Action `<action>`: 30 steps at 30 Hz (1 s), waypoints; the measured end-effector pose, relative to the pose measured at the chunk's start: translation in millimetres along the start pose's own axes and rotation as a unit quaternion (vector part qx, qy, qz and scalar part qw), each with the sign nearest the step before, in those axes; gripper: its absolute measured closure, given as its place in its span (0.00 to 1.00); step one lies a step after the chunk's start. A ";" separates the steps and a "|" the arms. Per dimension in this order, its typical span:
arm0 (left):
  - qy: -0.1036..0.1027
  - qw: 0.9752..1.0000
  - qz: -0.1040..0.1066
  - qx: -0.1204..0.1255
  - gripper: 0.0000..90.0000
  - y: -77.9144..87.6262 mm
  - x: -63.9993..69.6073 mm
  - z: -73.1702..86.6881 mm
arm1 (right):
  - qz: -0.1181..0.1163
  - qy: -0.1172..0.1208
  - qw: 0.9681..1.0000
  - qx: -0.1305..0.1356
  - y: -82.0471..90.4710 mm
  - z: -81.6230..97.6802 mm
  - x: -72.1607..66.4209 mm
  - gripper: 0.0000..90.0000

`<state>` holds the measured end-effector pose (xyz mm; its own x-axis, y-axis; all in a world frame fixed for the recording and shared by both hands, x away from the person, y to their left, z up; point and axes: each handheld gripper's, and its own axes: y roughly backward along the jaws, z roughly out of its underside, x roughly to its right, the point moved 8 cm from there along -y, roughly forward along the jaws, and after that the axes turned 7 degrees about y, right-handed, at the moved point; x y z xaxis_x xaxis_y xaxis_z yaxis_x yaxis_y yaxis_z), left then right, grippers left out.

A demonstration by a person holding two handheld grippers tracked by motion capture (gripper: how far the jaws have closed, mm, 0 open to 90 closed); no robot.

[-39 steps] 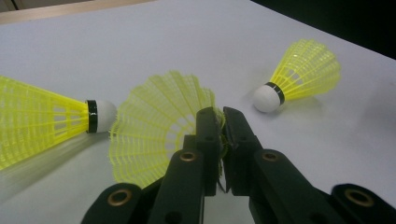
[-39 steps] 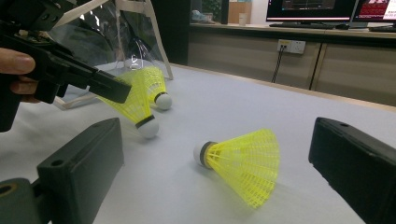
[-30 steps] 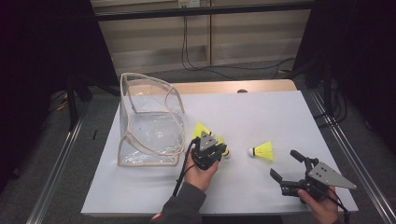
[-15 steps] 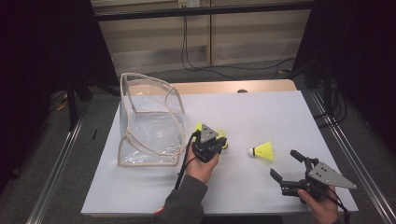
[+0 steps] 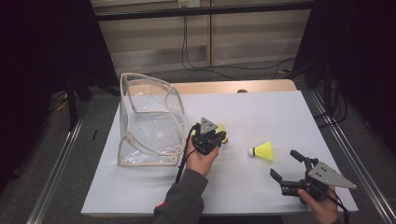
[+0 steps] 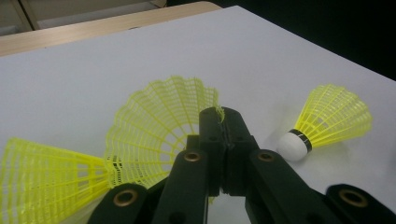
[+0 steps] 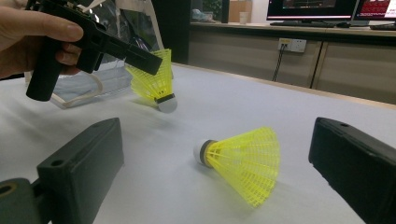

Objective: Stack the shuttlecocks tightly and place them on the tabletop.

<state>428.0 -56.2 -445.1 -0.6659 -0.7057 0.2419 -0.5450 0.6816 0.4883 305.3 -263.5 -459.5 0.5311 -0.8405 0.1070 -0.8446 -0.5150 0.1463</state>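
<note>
The left gripper (image 5: 219,139) is clenching the rim of a yellow shuttlecock's skirt (image 6: 163,126), its jaws pressed together on the mesh edge in the left gripper view. In the right gripper view this held shuttlecock (image 7: 156,84) is hanging cork-down from the jaw tips, the white cork (image 7: 167,103) sitting just above the white table (image 5: 261,116); whether it is touching the surface cannot be told. In the left gripper view another yellow skirt (image 6: 44,179) is lying at about 8 o'clock from the jaw tips, just beside the held one.

A loose shuttlecock (image 5: 261,150) is lying on its side on the table, at roughly 4 o'clock from the left gripper in the high view and well apart from it. The right gripper (image 5: 286,169) is resting released, jaws spread wide with nothing between the pads; the loose shuttlecock is lying at about 11 o'clock from it, near but apart. In the right gripper view that shuttlecock (image 7: 243,161) is lying ahead between the two open jaws, cork pointing toward 9 o'clock.

A clear plastic bag with pale trim (image 5: 149,121) is standing at 9 o'clock from the left gripper, just beside the hand (image 5: 201,158).
</note>
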 end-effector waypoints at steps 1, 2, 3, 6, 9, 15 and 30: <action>0.004 1.000 0.002 0.000 0.98 -0.9 0.1 -1.1 | 0.000 0.001 1.000 0.000 0.0 0.1 0.1 0.03; 0.005 1.000 0.002 -0.002 0.98 -1.1 -0.9 -1.8 | 0.000 0.002 1.000 -0.001 0.1 0.2 0.3 0.03; 0.006 1.000 0.002 -0.001 0.98 -1.8 -1.5 -2.5 | 0.000 0.001 1.000 -0.001 0.1 0.3 0.4 0.03; 0.007 1.000 0.001 -0.003 0.98 -3.9 -3.8 -4.1 | 0.001 0.000 1.000 -0.001 0.1 0.2 0.4 0.03; 0.006 1.000 -0.002 -0.004 0.98 -4.7 -6.8 -5.7 | 0.000 0.000 1.000 -0.001 0.0 0.5 0.4 0.03; 0.004 1.000 -0.007 -0.008 0.98 -9.5 -10.5 -6.7 | 0.000 0.001 1.000 -0.001 -0.1 0.6 0.5 0.03; 0.008 1.000 -0.022 -0.014 0.98 -20.5 -18.8 -6.6 | -0.001 -0.002 1.000 0.000 -0.2 0.7 0.5 0.03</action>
<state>455.0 -58.2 -454.2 -0.6336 -0.7376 0.2335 -0.5588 0.6450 0.5212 305.7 -263.9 -460.1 0.5327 -0.8400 0.1032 -0.8434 -0.5168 0.1470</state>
